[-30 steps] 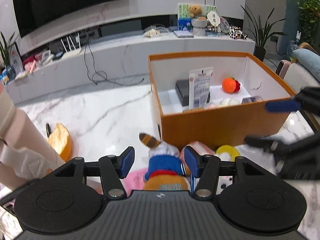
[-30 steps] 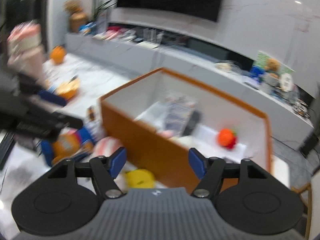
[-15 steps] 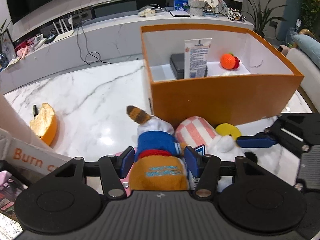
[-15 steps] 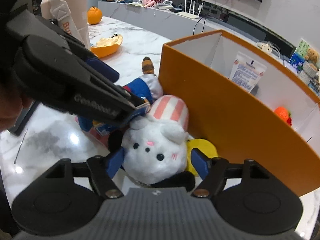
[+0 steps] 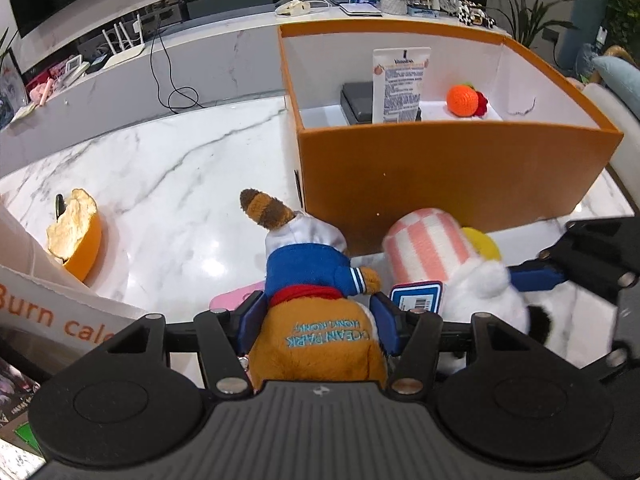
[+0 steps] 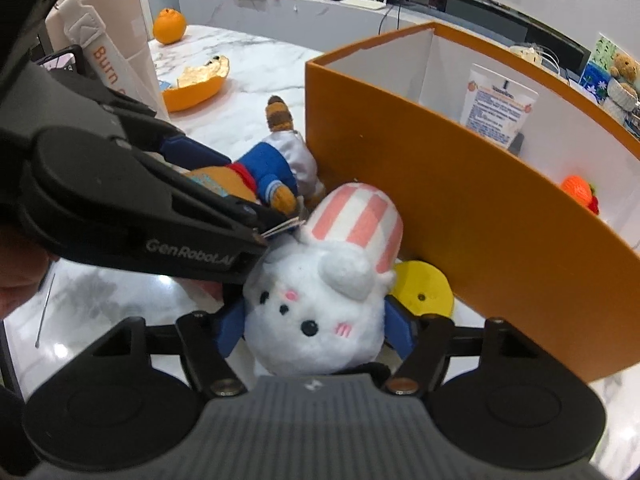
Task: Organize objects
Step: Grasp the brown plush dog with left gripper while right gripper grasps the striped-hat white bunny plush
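So the left gripper (image 5: 318, 322) has its blue pads pressed in on both sides of the brown plush (image 5: 316, 300), the one in the blue jacket with "OCEAN PARK HONG KONG" stitched on it. It's lying on the marble desk (image 5: 168, 184) with its striped tail pointing away from the camera, right by the corner of the orange box (image 5: 452, 176). The plush's lower part is buried under the gripper body, so how much of it is actually clamped is hard to say.

The right gripper (image 6: 316, 326) is snug around the white bunny plush (image 6: 316, 312), a pad touching each cheek. The bunny's pink-and-white striped hat (image 6: 356, 224) points toward the box wall. A yellow thing (image 6: 424, 292) sits squeezed between the bunny and the box; only part of it shows, so no idea what it is. From the right wrist view the left gripper covers most of the brown plush's head.

The two plushes are touching each other, side by side just in front of the box. A blue tag with a barcode (image 5: 418, 298) sticks up between them, can't tell whose it is.

Inside the box: a white tube (image 5: 400, 84) standing upright, a dark flat item behind it that's mostly hidden, and an orange crocheted fruit (image 5: 464, 100). Off to the left on the desk there's an orange peel (image 5: 76, 240), and the white bottle (image 6: 120, 52) reading "Burn" is cut off by the frame edge.
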Demonstrator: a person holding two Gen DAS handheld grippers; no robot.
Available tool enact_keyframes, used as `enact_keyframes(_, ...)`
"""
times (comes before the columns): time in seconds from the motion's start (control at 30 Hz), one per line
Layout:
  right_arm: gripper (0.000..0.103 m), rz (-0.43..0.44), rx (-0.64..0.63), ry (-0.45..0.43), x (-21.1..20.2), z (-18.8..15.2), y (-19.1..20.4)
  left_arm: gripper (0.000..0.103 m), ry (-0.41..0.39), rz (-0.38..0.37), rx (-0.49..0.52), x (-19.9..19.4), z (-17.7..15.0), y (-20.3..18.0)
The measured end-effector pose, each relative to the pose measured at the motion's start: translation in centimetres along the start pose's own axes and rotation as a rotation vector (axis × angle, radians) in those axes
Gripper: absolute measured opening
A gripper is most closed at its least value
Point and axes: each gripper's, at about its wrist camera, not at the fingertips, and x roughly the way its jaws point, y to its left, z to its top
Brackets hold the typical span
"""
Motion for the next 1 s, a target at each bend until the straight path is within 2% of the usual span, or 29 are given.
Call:
enact_keyframes(0.3, 0.072, -0.025, 0.023, 0.025, -3.3, -2.0, -2.6, 0.063, 0.006, -0.003, 0.029, -0.4, -0.2, -0.4)
enact_keyframes(0.5, 0.072, -0.049, 0.038, 0.047, -5.2, -3.7, -5.5, 0.060, -0.007, -0.040, 0.059, -1.8, -0.9, -1.6)
enact_keyframes(0.8, 0.073, -0.044, 0.012, 0.124, -5.7, -5.4, -8.1, 0.060, 0.004, -0.163, 0.157, -2.1, -2.0, -8.2)
enact_keyframes(0.9, 0.074, -0.078, 0.000, 0.151, -5.0, -5.9, -8.4, 0.059, 0.029, -0.155, 0.199, -1.3, -2.5, -9.9)
enact_keyframes(1.0, 0.074, -0.072, 0.002, 0.154, -5.0, -6.1, -8.7, 0.060, 0.012, -0.130, 0.219, -0.9, -2.9, -10.6)
